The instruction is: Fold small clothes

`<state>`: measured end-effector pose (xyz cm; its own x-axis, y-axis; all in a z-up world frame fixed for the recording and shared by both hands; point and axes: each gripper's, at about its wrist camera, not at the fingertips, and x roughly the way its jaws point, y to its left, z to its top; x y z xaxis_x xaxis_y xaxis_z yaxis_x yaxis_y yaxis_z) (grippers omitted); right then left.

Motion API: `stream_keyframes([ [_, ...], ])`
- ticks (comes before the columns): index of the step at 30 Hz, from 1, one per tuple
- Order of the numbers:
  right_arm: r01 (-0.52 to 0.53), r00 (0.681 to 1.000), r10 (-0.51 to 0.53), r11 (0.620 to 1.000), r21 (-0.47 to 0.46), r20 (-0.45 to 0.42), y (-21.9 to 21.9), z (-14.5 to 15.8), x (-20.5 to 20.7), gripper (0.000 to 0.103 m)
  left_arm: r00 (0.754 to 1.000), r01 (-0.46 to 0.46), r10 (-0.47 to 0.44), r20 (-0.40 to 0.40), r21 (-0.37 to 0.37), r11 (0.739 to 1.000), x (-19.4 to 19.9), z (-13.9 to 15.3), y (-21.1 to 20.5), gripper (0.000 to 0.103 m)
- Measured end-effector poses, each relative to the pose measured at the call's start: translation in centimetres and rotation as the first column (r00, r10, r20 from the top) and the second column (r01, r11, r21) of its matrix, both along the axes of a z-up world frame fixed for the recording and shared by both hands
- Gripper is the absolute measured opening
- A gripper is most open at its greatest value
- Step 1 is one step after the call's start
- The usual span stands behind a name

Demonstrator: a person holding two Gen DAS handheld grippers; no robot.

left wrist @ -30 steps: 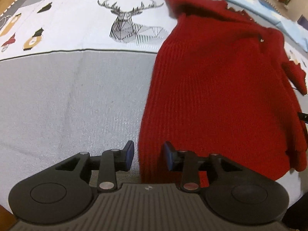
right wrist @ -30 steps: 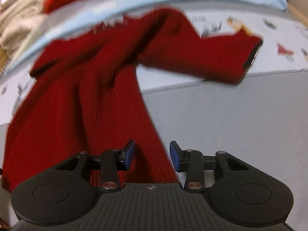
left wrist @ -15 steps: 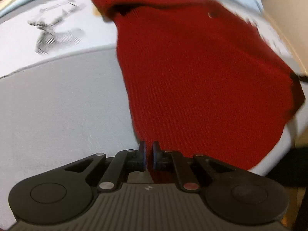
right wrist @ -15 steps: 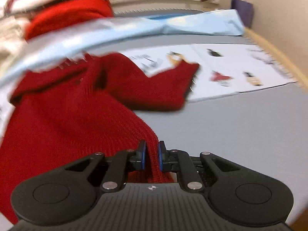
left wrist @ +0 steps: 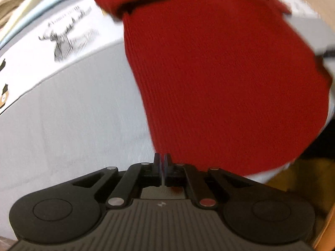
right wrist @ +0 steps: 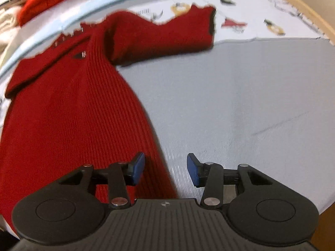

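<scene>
Sweater [right wrist: 69, 113] flat on grey bed [right wrist: 240, 104], laying-out step: my left claw [left wrist: 162, 163] pinched its hem corner, my right claw [right wrist: 166, 168] had just spread, releasing; next, fold sleeve [right wrist: 159, 37] inward.

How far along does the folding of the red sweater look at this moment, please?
Early. Done: the red sweater lies spread on the grey cover. In hand: the left gripper is shut at its hem corner; the right gripper has just opened over the hem edge. Left: every fold; the sleeve lies outstretched.
</scene>
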<state>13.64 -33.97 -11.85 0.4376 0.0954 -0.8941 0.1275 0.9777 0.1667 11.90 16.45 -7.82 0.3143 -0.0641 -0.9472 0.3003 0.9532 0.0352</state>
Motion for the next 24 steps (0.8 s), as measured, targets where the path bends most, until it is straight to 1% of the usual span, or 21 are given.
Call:
stream_keyframes([
  [1,-0.013,1.0,0.013,1.0,-0.01,-0.01,0.3,-0.4,0.0,0.045,1.0,-0.015,0.015,0.02,-0.019,1.0,0.3,0.4,0.0,0.003],
  [2,-0.034,0.999,0.033,0.999,-0.017,-0.02,0.6,-0.7,-0.1,0.029,0.999,-0.027,0.029,0.041,-0.034,0.999,0.6,0.8,-0.1,0.004],
  [3,-0.075,0.997,0.075,0.997,-0.008,-0.036,1.2,-1.3,0.1,0.018,0.997,-0.038,0.041,0.059,-0.05,0.998,0.9,1.2,-0.4,0.004],
  [4,-0.138,0.989,0.138,0.99,-0.002,-0.049,2.1,-1.7,0.2,0.018,0.996,-0.045,0.049,0.069,-0.062,0.997,1.3,1.4,-0.5,0.005],
  [5,-0.199,0.979,0.197,0.979,-0.043,-0.045,3.0,-1.8,0.0,0.018,0.995,-0.052,0.058,0.083,-0.074,0.996,1.7,1.7,-0.9,0.005],
  [6,-0.236,0.971,0.233,0.968,-0.082,-0.047,3.4,-1.8,0.0,0.018,0.993,-0.058,0.066,0.1,-0.082,0.995,2.1,2.0,-1.1,0.005],
  [7,-0.242,0.97,0.238,0.966,-0.095,-0.053,3.6,-1.8,0.0,0.018,0.99,-0.063,0.074,0.118,-0.09,0.994,2.2,2.3,-1.6,0.006],
  [9,-0.148,0.988,0.146,0.989,-0.03,-0.044,2.2,-1.0,0.6,0.02,0.985,-0.081,0.095,0.145,-0.099,0.992,2.8,3.1,-2.4,0.007],
  [10,-0.096,0.995,0.096,0.995,-0.006,-0.006,1.5,-0.2,0.6,0.021,0.982,-0.091,0.107,0.156,-0.105,0.99,3.2,3.7,-3.3,0.008],
  [11,-0.05,0.997,0.049,0.999,0.008,0.054,0.9,0.8,0.7,0.021,0.979,-0.103,0.122,0.166,-0.116,0.988,3.6,3.9,-3.6,0.012],
  [12,-0.007,0.991,0.006,1.0,0.007,0.132,0.3,2.0,0.7,0.021,0.976,-0.114,0.135,0.173,-0.124,0.986,3.9,4.0,-3.8,0.014],
  [13,0.029,0.981,-0.029,1.0,0.001,0.194,-0.2,2.8,0.9,0.024,0.973,-0.125,0.146,0.177,-0.126,0.984,4.2,4.0,-4.0,0.015],
  [14,0.059,0.967,-0.058,0.998,0.001,0.247,-0.7,3.4,1.3,0.029,0.971,-0.135,0.157,0.182,-0.127,0.983,4.6,4.0,-4.2,0.015],
  [15,0.081,0.953,-0.082,0.997,0.015,0.291,-1.2,3.9,2.0,0.031,0.968,-0.143,0.167,0.187,-0.131,0.981,4.7,4.1,-4.5,0.015],
  [16,0.098,0.944,-0.102,0.995,0.029,0.314,-1.5,4.1,2.7,0.035,0.966,-0.151,0.175,0.19,-0.137,0.979,5.0,4.1,-4.5,0.015],
  [17,0.112,0.934,-0.12,0.993,0.041,0.336,-1.8,4.2,3.6,0.042,0.964,-0.161,0.186,0.188,-0.143,0.977,5.2,4.1,-4.6,0.015],
  [19,0.13,0.923,-0.143,0.99,0.059,0.356,-2.2,3.8,5.8,0.05,0.96,-0.185,0.211,0.184,-0.149,0.971,5.4,4.1,-4.6,0.015],
  [21,0.148,0.914,-0.168,0.986,0.081,0.369,-2.1,3.1,8.6,0.053,0.957,-0.204,0.229,0.178,-0.152,0.967,6.2,4.5,-4.6,0.015],
  [22,0.158,0.91,-0.179,0.984,0.087,0.373,-1.9,2.6,10.4,0.057,0.956,-0.211,0.236,0.173,-0.152,0.966,6.6,4.4,-4.6,0.015],
  [23,0.168,0.907,-0.189,0.982,0.088,0.376,-1.6,2.3,11.9,0.065,0.956,-0.215,0.239,0.168,-0.151,0.965,7.1,4.4,-4.7,0.015],
  [24,0.179,0.905,-0.197,0.98,0.084,0.376,-0.9,2.1,12.7,0.068,0.956,-0.217,0.241,0.165,-0.151,0.964,7.4,4.3,-4.9,0.015],
])
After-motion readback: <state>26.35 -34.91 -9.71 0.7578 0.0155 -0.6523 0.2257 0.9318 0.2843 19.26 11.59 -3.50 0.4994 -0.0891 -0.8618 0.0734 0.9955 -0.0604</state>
